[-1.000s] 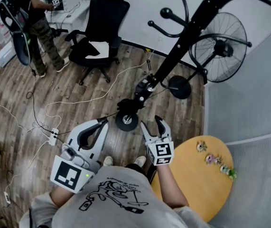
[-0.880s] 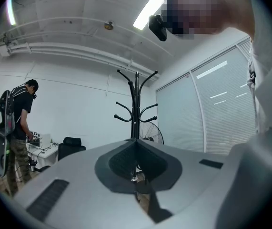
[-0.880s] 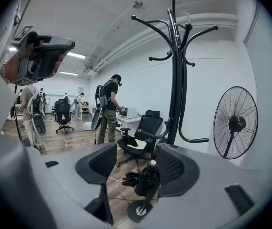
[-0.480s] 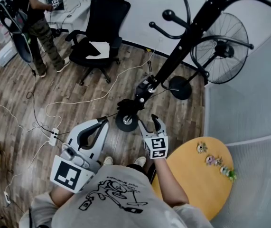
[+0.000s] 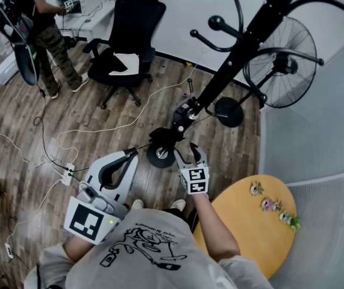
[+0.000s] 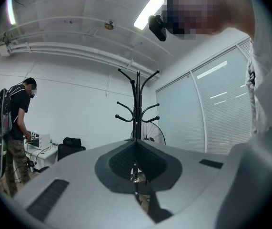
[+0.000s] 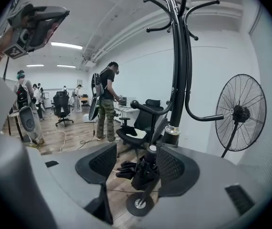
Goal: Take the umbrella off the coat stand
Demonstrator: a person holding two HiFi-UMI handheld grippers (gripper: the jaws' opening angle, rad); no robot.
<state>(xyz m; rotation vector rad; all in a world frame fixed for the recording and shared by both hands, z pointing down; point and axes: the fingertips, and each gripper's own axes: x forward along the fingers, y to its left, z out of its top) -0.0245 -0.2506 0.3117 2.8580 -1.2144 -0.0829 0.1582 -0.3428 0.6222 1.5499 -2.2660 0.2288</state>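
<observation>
A black coat stand [image 5: 232, 53] rises from its round base [image 5: 159, 154] toward the upper right. A folded black umbrella [image 5: 164, 135] hangs low beside the pole, just above the base. My right gripper [image 5: 185, 154] is open, close in front of the umbrella and a little right of it. In the right gripper view the umbrella [image 7: 143, 168] shows in the gap beyond the two pads [image 7: 102, 163], and neither pad presses on it. My left gripper [image 5: 131, 155] hangs lower left with its tips together and nothing in them; in its own view the stand [image 6: 136, 109] is far off.
A black office chair [image 5: 126, 47] stands at the back, a floor fan [image 5: 280, 53] behind the stand. A round yellow table [image 5: 250, 227] with small figures is at my right, against a white partition [image 5: 316, 131]. Cables and a power strip [image 5: 69, 172] cross the wooden floor. A person [image 5: 45, 23] stands far left.
My right gripper has sunk and moved in toward the umbrella and the stand's base, with its jaws still apart. The left gripper has stayed where it was.
</observation>
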